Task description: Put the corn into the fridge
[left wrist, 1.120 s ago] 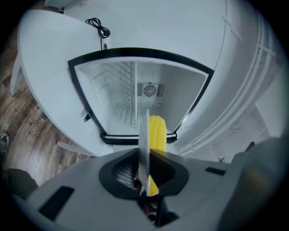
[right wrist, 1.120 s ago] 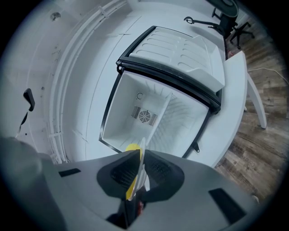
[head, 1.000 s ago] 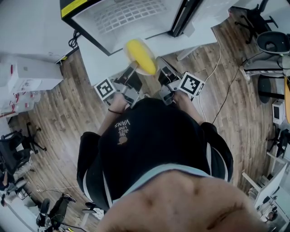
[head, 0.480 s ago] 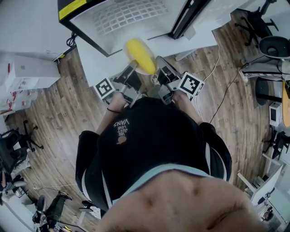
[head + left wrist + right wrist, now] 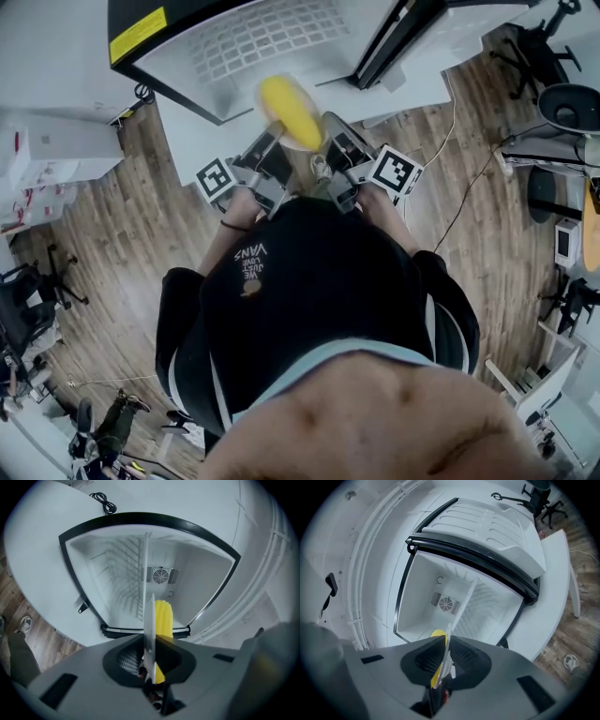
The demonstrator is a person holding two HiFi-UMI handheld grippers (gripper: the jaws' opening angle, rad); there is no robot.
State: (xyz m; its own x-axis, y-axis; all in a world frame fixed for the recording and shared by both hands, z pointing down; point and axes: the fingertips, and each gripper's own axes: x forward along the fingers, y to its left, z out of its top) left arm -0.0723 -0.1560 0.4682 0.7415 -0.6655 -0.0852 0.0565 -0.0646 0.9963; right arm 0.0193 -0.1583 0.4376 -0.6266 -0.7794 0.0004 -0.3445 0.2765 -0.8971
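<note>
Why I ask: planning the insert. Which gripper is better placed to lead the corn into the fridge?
Left gripper, slightly: it faces the open fridge squarely; the right gripper sits nearer the door. Both grip the plate carrying the corn.

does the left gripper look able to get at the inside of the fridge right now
Probably yes. The fridge stands open, and in the left gripper view nothing shows between the left gripper, shut on the plate with the corn, and its inside straight ahead.

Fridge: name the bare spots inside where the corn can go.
Inside the fridge, both sides of the wire shelf are bare back to the fan vent. Crowded only up front, around the plate and corn.
</note>
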